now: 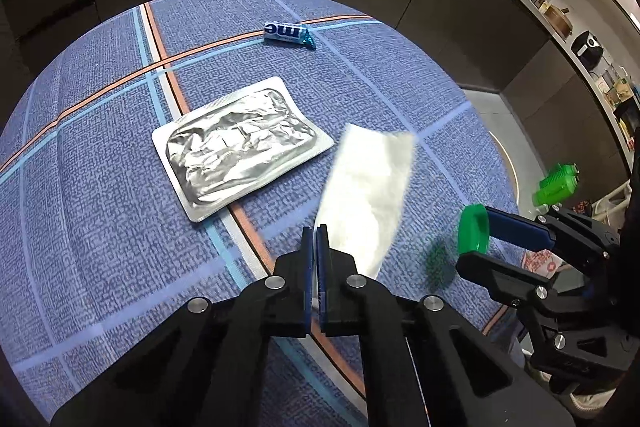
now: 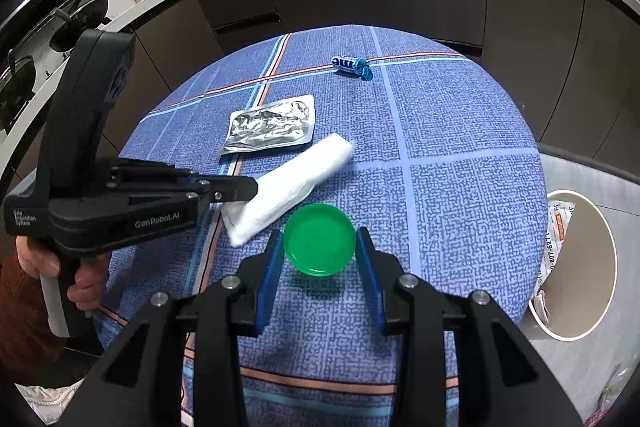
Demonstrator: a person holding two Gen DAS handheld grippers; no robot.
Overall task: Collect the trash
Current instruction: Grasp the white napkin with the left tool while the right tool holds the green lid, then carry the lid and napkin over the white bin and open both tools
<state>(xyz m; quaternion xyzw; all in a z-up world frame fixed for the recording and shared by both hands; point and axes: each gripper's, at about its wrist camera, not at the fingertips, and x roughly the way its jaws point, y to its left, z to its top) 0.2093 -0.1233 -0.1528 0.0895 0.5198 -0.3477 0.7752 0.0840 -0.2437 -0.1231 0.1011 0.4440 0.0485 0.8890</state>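
So far: two pieces are picked up, none of the four on the table looks binned yet.
Left gripper [image 1: 314, 231]: jaws pressed together on the near end of the white tissue [image 1: 368, 187], which sticks out ahead of them over the table; no earlier view to say more.
Right gripper [image 2: 320, 247]: its blue pads clamp the green lid [image 2: 320, 245] by its rim, held flat just above the cloth, with a shadow under it.
Table [image 2: 460, 187]: round, under a blue checked cloth; it carries what is left.
Bin [image 2: 600, 247]: a pale round bin beside the table at the right gripper's side, well below the table top; printed wrappers already lie in it, so some collecting seems done.
Foil pack [image 1: 240, 147]: silver, crumpled, flat on the cloth just beyond the tissue, untouched.
Candy wrapper [image 1: 288, 35]: blue and white, farthest off near the far edge of the table, untouched.
Left to do, as I judge it: drop tissue and lid in the bin, then fetch foil pack and candy wrapper.
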